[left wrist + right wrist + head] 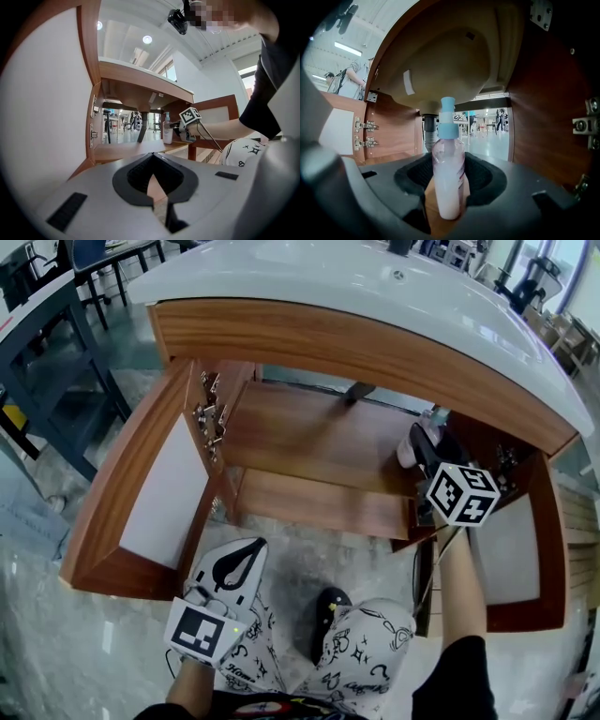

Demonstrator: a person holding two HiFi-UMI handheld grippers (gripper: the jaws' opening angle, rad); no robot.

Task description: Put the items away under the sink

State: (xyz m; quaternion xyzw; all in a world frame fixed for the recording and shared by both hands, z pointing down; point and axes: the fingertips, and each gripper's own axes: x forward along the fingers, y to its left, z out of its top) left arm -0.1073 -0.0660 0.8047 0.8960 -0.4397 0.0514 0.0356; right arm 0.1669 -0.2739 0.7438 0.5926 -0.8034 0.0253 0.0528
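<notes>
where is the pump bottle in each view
Head view: pump bottle right of centre, inside the cabinet.
Left gripper view: bottle small, just right of centre.
Right gripper view: bottle large, upright, centre.
Shared landmark: drain pipe, left of the bottle everywhere.

Left tongs (pixel 151 158) are being held with jaws together, nothing between. Beyond, a bottle (pixel 167 134) is being gripped by right tongs (pixel 173 131) at the cabinet shelf (pixel 119 151).
</notes>
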